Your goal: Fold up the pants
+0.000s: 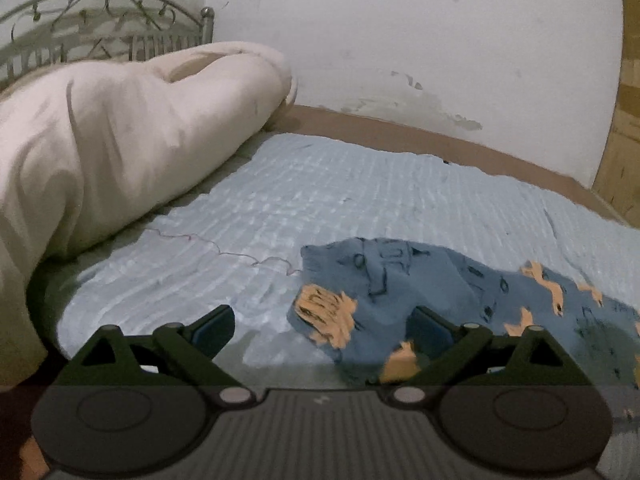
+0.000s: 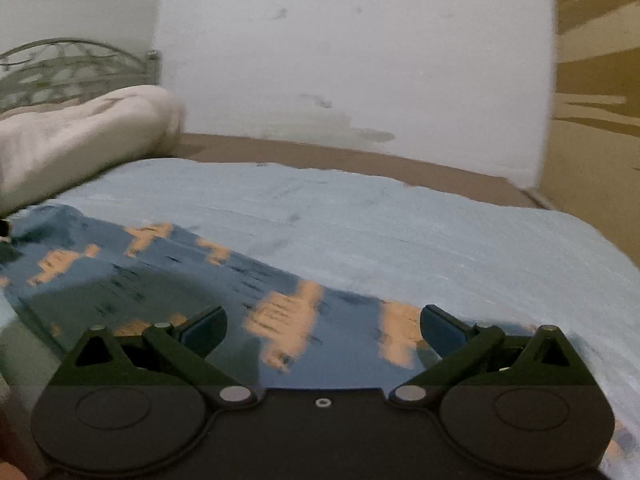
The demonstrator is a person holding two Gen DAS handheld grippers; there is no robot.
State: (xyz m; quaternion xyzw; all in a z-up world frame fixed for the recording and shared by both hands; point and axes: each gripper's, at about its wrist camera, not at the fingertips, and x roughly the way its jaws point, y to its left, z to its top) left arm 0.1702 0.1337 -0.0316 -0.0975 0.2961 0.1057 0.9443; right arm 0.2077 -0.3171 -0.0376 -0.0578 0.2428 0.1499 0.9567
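The blue pants (image 1: pixel 440 292) with orange patches lie spread on a light blue bedspread (image 1: pixel 320 200). In the left wrist view their near end sits at the right, just ahead of my left gripper (image 1: pixel 324 330), which is open and empty above the bed's near edge. In the right wrist view the pants (image 2: pixel 192 280) stretch from the left to the middle, and my right gripper (image 2: pixel 324 330) is open and empty directly over them. The right wrist view is blurred.
A bulky cream duvet (image 1: pixel 112 144) is piled at the left by a metal headboard (image 1: pixel 100 28). A white wall (image 1: pixel 400 40) runs behind the bed. A brown strip of mattress (image 1: pixel 400 132) shows along the wall. Wooden furniture (image 1: pixel 624 120) stands at the far right.
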